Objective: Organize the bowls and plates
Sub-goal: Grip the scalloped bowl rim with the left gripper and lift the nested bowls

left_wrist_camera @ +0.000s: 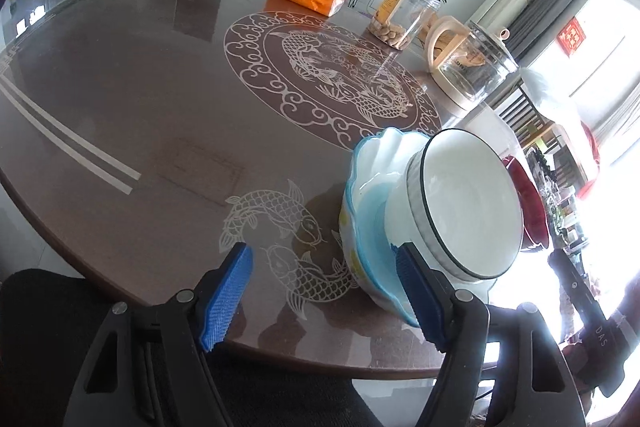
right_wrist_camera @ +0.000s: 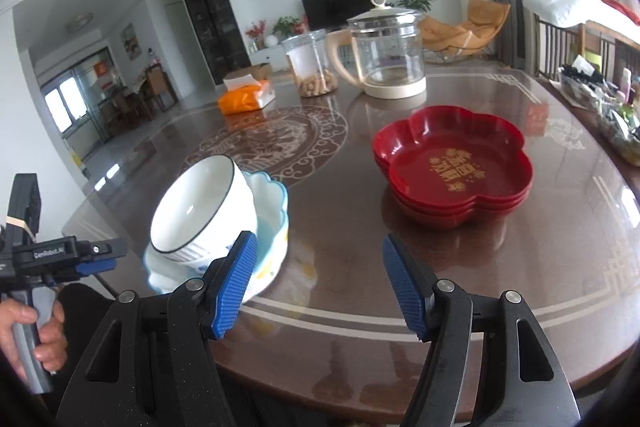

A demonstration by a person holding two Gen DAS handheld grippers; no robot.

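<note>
Both grippers empty, jaws apart: left gripper (left_wrist_camera: 324,297) just beside the scalloped blue bowl (right_wrist_camera: 272,227), right gripper (right_wrist_camera: 316,285) over bare table (right_wrist_camera: 500,287). At the near edge, white bowl (right_wrist_camera: 204,207) sits tilted in the blue one, not nested flat. Red plates (right_wrist_camera: 452,167) stacked further in, look done. Bowl stack likely needs seating.
</note>
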